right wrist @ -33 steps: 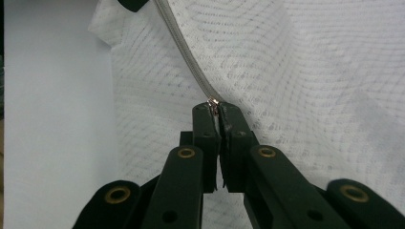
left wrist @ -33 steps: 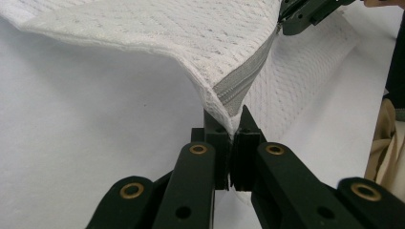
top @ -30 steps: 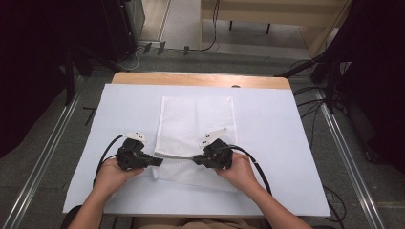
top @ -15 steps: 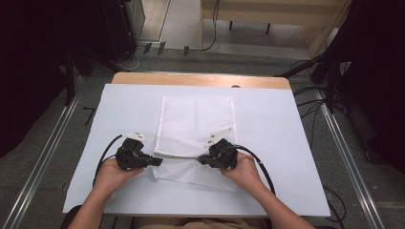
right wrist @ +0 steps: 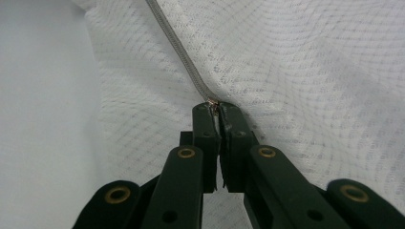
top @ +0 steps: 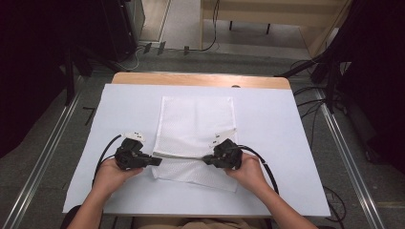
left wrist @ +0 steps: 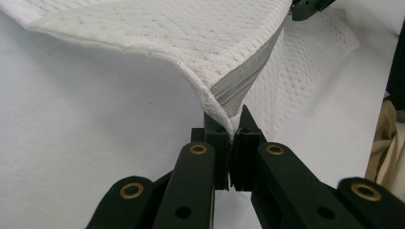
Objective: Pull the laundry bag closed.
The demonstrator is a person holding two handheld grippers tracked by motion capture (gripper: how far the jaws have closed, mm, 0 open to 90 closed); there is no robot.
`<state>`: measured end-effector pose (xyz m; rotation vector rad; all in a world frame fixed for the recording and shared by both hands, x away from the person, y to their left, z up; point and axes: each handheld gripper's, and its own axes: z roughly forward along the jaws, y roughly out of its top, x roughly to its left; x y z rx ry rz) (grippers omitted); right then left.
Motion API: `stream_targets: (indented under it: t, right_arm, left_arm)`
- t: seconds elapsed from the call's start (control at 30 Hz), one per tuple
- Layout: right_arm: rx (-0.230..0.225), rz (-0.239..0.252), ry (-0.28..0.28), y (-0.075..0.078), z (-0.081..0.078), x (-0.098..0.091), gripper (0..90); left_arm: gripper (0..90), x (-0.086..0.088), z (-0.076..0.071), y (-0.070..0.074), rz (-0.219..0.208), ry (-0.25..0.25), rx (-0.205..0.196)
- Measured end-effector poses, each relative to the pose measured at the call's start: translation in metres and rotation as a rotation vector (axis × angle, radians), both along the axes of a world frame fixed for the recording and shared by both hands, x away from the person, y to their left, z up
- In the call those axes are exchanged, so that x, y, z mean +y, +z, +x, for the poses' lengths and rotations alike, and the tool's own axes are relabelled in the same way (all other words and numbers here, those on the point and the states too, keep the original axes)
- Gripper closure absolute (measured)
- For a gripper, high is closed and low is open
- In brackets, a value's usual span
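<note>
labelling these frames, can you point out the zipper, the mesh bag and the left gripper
zipper (left wrist: 241, 81), left gripper view, on the grey tape just above the jaws
mesh bag (top: 198, 119), high view, on its flat white far half
left gripper (left wrist: 232, 134), left gripper view, between its tips, pinched on the bag's corner

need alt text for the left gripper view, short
The left gripper has its two black jaws shut on the corner of a white mesh bag, right where its grey zipper ends. The zipper runs up and away to the other gripper at the top right, and the bag's edge is lifted off the white table cover.
</note>
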<state>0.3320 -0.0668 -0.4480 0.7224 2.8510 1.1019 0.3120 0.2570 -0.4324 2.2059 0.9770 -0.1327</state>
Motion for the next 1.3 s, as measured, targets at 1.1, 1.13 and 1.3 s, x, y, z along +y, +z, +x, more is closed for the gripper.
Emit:
stream_targets:
  t: [1.1, 1.13, 1.3]
  right_arm:
    - [-0.008, -0.018, -0.023, -0.001, -0.001, -0.021, 88.4]
    - [-0.011, -0.021, -0.025, -0.001, -0.001, -0.022, 88.4]
    - [-0.003, -0.017, -0.027, -0.001, -0.001, -0.025, 88.4]
  left_arm:
    - [89.0, 0.002, -0.001, 0.001, -0.003, 0.001, -0.003]
    - [89.0, 0.002, -0.001, 0.000, -0.007, 0.000, -0.003]
    - [89.0, 0.002, -0.001, 0.001, -0.005, 0.001, -0.003]
